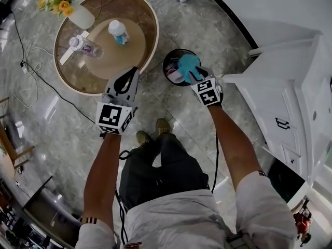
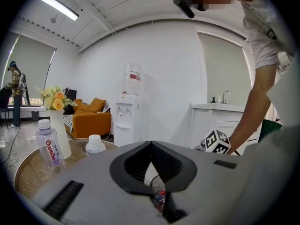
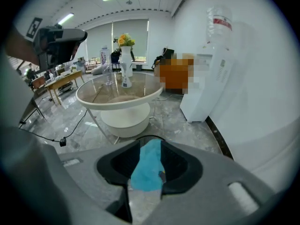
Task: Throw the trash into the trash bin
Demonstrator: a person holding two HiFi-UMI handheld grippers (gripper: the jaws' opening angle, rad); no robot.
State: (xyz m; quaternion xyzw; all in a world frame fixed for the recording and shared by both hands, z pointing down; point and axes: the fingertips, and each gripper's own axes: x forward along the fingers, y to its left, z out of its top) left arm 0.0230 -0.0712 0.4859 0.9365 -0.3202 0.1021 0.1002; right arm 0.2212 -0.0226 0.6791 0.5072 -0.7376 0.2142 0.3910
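The black trash bin (image 1: 169,61) stands on the marble floor in front of my feet, with a white piece of rubbish (image 1: 176,76) inside. My right gripper (image 1: 192,77) points down over its rim. A crumpled turquoise piece of trash (image 1: 188,65) sits at the gripper's tips above the bin's mouth. In the right gripper view the turquoise trash (image 3: 149,165) lies loosely between the parted jaws of the right gripper (image 3: 151,143), which is open. My left gripper (image 1: 136,71) hovers by the round table's near edge, shut and empty, its jaws meeting in a peak in the left gripper (image 2: 151,145) view.
The round table (image 1: 129,9) holds a lying plastic bottle (image 1: 85,47), a white-capped bottle (image 1: 118,31) and a vase of flowers (image 1: 62,4). White cabinets (image 1: 290,87) stand at the right. A cable (image 1: 31,71) runs over the floor at the left.
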